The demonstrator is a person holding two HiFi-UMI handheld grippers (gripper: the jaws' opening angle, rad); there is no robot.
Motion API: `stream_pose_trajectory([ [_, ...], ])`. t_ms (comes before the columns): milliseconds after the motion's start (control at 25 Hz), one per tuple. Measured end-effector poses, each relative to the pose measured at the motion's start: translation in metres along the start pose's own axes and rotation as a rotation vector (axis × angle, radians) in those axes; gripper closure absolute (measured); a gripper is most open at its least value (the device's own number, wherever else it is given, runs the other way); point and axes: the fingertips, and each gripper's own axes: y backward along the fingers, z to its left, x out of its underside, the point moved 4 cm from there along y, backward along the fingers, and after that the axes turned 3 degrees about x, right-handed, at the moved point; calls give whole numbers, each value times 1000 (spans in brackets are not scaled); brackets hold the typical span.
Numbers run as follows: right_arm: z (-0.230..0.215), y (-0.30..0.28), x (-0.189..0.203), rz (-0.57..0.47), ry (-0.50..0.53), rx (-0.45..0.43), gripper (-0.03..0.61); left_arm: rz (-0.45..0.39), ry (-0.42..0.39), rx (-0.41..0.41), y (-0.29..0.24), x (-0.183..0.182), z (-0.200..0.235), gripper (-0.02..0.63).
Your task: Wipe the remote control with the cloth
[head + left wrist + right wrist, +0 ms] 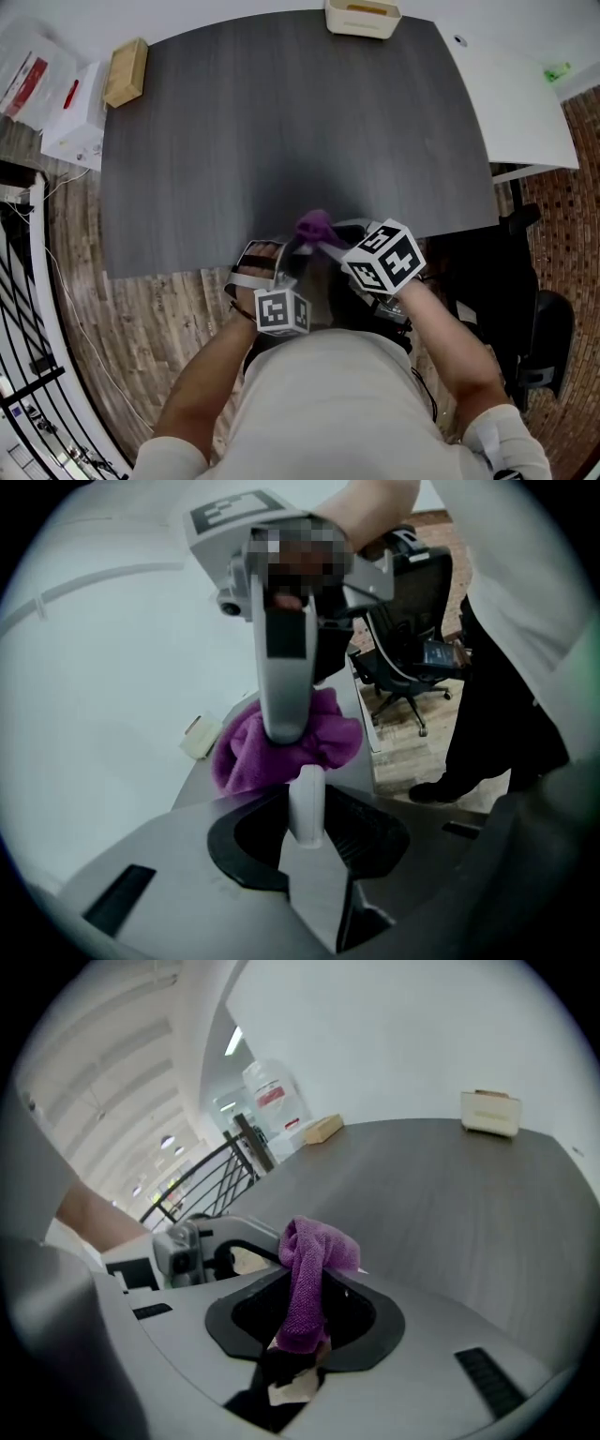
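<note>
Purple cloth (316,226) bunched between both grippers at the near edge of a dark grey table (281,122).

In the head view we see two bare forearms reach in from the near side and converge. The left gripper (292,258) is rolled onto its side and the right gripper (328,240) is angled down and leftward, so their tips nearly meet at the cloth. In the left gripper view, its jaws stand partly closed on a slim, pale, upright piece that we take for the remote control (307,803). The cloth lies just beyond it, clamped at the end of the right gripper's closed fingers (284,686). In the right gripper view, those jaws pinch the cloth, which rises from them as a folded strip, and the left gripper sits close by on the left.
</note>
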Motion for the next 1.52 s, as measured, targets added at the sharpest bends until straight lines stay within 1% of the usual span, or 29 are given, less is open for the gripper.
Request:
stream_pose_trajectory([
  [80, 11, 4, -3, -34, -77, -57, 472, 27, 6, -5, -3, 7, 0, 508],
  [120, 18, 6, -5, -51, -107, -99, 472, 38, 11, -7, -4, 10, 1, 508],
  [240, 38, 14, -12, -113, -175, -255, 472, 57, 35, -23, -7, 17, 5, 508],
  [280, 40, 16, -14, -137, -193, -286, 472, 64, 36, -31, -8, 19, 7, 508],
  [320, 38, 17, -16, -157, -206, -290, 472, 69, 34, -39, -10, 21, 8, 506],
  [360, 31, 18, -16, -171, -217, -265, 472, 74, 29, -43, -13, 22, 9, 506],
  [400, 20, 16, -13, -177, -228, -216, 472, 81, 26, -42, -15, 24, 10, 506],
  [480, -8, 8, -1, -156, -261, -79, 472, 97, 36, -30, -19, 29, 12, 506],
  [560, -33, -4, 16, -107, -303, 48, 472, 103, 80, -13, -22, 33, 11, 506],
  [640, -46, -16, 28, -74, -344, 108, 472, 106, 120, -5, -25, 33, 9, 506],
  [760, -55, -31, 30, -74, -386, 126, 471, 117, 125, 2, -29, 27, 4, 503],
  [840, -63, -36, 27, -75, -401, 141, 471, 132, 115, 23, -35, 23, -1, 483],
  [1000, -80, -43, 17, -70, -385, 192, 471, 137, 68, 134, -45, 18, -22, 439],
  [1200, -88, -50, 6, -69, -337, 208, 471, 94, 17, 241, -45, 11, -36, 399],
  [1280, -90, -47, 4, -86, -339, 200, 471, 59, -30, 276, -38, 10, -33, 381],
  [1360, -92, -40, 4, -106, -345, 192, 472, 27, -97, 307, -29, 13, -25, 364],
  [1440, -96, -31, 7, -118, -347, 197, 471, 15, -190, 336, -25, 20, -13, 348],
  [1520, -98, -23, 13, -120, -344, 207, 471, 26, -306, 377, -29, 29, 0, 335],
])
